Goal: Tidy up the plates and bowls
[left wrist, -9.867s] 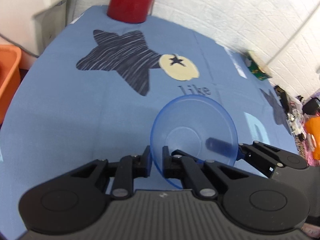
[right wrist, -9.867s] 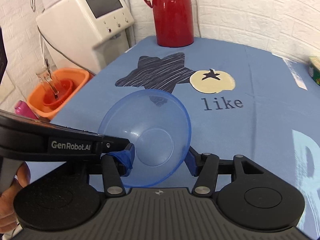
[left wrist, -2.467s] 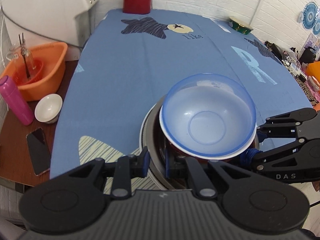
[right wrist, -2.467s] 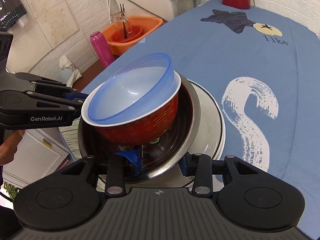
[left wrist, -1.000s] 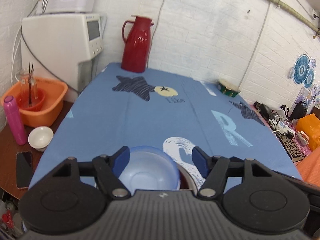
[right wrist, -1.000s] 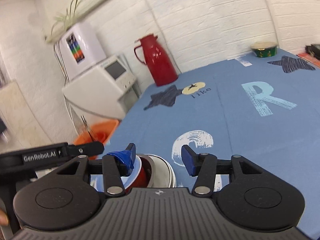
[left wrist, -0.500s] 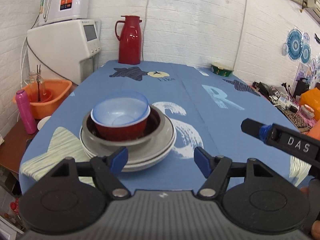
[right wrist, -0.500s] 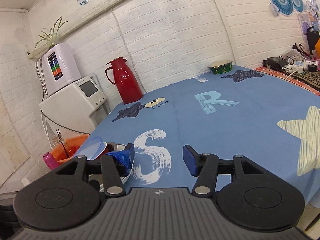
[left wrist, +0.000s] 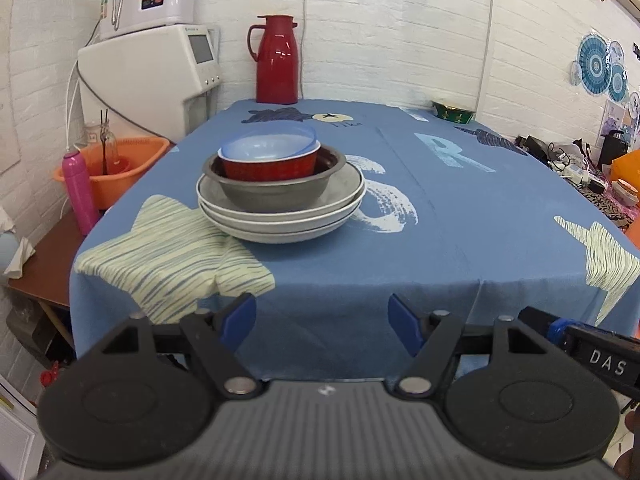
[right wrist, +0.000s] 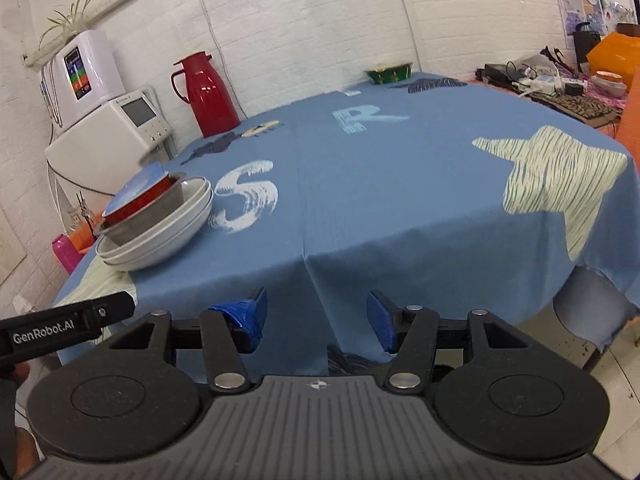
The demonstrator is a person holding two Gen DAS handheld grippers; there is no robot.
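Note:
A stack of dishes stands on the blue tablecloth [left wrist: 460, 208]. At its top a clear blue bowl [left wrist: 268, 145] nests in a red bowl [left wrist: 269, 168], inside a grey metal bowl [left wrist: 276, 194], on white plates [left wrist: 280, 220]. The same stack of dishes [right wrist: 156, 220] shows at the left in the right wrist view. My left gripper [left wrist: 322, 322] is open and empty, held off the table's near edge, well back from the stack. My right gripper [right wrist: 316, 320] is also open and empty, below the near edge and to the right of the stack.
A red thermos [left wrist: 277, 60] stands at the table's far end, a green bowl [left wrist: 454, 111] at the far right. Left of the table are a white machine [left wrist: 152, 76], an orange basin [left wrist: 116, 164] and a pink bottle [left wrist: 79, 192]. Clutter lies on a side table [right wrist: 560, 88] to the right.
Both grippers have pulled back from the stack, past the table's near edge, and dropped lower. They stay open. The dishes have not moved.

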